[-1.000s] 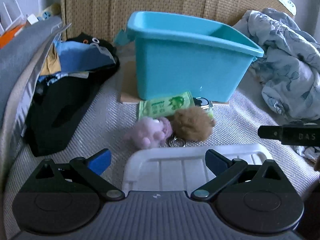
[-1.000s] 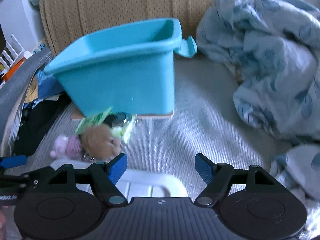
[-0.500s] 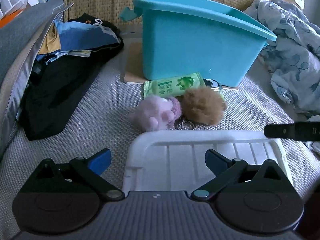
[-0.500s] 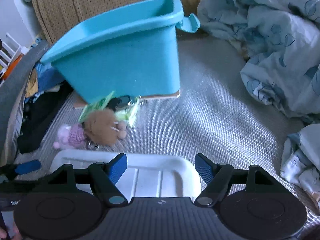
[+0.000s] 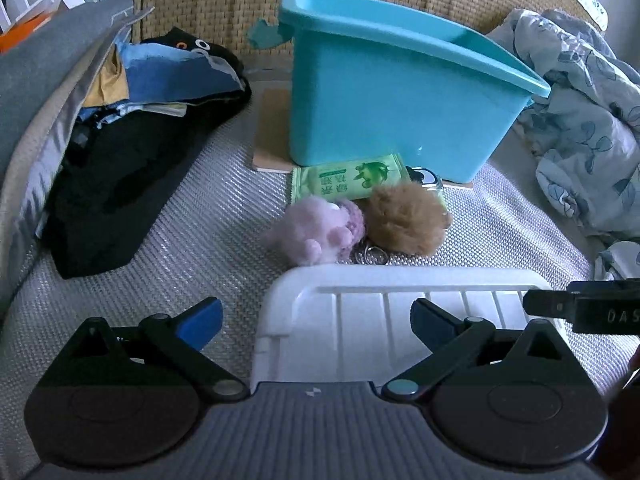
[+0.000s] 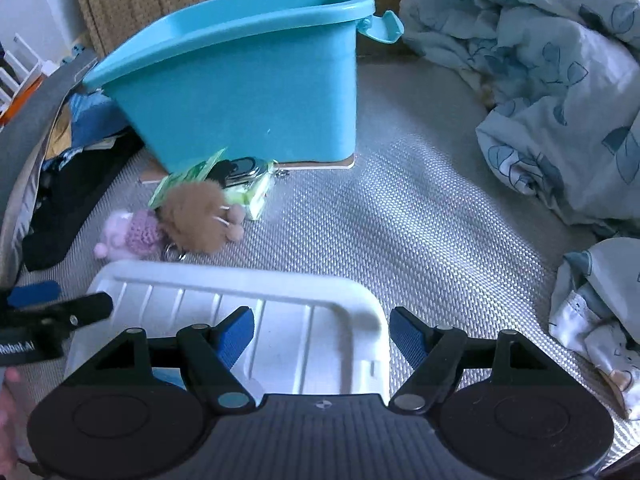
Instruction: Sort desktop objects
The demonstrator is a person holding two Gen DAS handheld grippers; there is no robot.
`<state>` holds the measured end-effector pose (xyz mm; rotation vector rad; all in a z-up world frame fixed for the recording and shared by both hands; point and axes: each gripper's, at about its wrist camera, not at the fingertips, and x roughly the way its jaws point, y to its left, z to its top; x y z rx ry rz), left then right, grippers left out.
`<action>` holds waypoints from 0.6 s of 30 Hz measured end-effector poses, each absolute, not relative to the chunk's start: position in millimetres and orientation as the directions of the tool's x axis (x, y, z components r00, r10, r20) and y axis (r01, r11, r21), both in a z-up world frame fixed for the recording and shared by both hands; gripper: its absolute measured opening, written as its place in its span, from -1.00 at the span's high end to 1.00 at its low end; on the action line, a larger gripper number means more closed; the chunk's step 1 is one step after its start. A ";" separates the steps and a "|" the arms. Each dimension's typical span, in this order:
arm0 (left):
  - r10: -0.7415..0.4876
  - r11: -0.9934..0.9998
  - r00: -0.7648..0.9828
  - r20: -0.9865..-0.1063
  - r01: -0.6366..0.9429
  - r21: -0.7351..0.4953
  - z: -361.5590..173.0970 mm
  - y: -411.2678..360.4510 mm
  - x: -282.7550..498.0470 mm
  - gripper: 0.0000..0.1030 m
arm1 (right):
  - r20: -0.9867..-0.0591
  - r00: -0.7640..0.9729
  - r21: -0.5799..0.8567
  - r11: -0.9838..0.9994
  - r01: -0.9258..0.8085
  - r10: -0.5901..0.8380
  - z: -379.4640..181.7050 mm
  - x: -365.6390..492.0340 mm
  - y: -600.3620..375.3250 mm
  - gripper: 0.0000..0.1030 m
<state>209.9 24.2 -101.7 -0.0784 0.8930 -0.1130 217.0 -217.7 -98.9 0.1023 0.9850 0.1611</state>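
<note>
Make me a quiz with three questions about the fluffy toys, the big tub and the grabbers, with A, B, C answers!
1. Where does the brown fluffy toy lie?
A. inside the tub
B. beside the pink fluffy toy
C. on the blanket

2. What colour is the tub?
A. red
B. yellow
C. turquoise blue

3. How is the right gripper?
A. open
B. shut on a toy
C. shut on the tub

Answers:
1 B, the two toys touch in front of the tub.
2 C, its walls are blue in both views.
3 A, its fingers stand wide apart over the white tray, holding nothing.
</note>
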 end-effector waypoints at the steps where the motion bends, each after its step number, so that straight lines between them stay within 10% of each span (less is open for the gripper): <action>1: -0.133 0.991 0.622 -0.771 0.065 -0.119 -100.8 24.8 209.1 -1.00 | -0.820 0.542 0.156 0.984 -0.092 0.181 -98.4 215.8 -217.3 -0.53; 18: -0.108 0.992 0.606 -0.788 0.123 -0.041 -101.6 23.5 198.7 -0.99 | -0.852 0.487 0.195 0.979 -0.051 0.195 -114.0 193.5 -238.0 -0.53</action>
